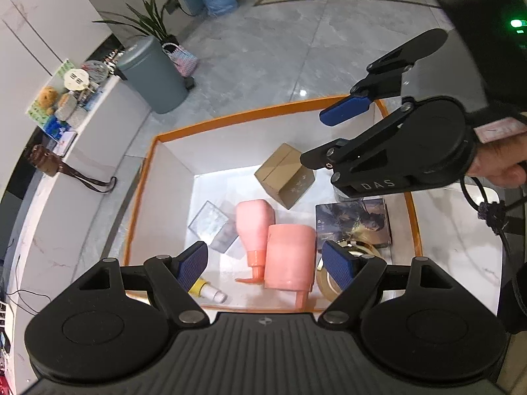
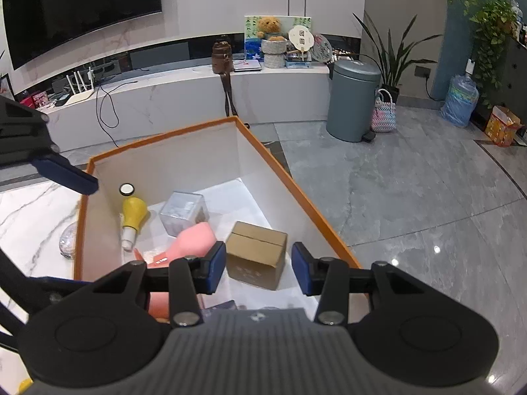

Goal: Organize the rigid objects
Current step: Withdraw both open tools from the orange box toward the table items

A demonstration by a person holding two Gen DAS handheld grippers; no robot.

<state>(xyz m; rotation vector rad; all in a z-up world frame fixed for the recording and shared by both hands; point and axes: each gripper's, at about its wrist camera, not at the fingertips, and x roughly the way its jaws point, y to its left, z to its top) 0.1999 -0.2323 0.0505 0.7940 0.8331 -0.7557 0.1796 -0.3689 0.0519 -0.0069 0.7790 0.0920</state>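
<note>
my left gripper [image 1: 265, 265] hangs wide open and empty above the orange-rimmed box [image 1: 158, 151], pink bottles [image 1: 280, 247] right below its pads. my right gripper [image 2: 259, 268] holds nothing, jaws gapped; cardboard carton [image 2: 257, 253] lies below, untouched.

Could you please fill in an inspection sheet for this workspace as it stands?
Surface: white marble table, carrying an orange-rimmed box.
Job's things: in the box, a cardboard carton, two pink pump bottles lying down, a clear cube, a yellow bottle, a picture-printed case and a gold round item.
Clutter: shiny crumpled item on the table outside the box.
Grippers: left gripper wide open, empty; right gripper pads apart, empty.
Cables: black cord at the right hand; wires on the bench.
Surroundings: grey bin, television, water jug.
</note>
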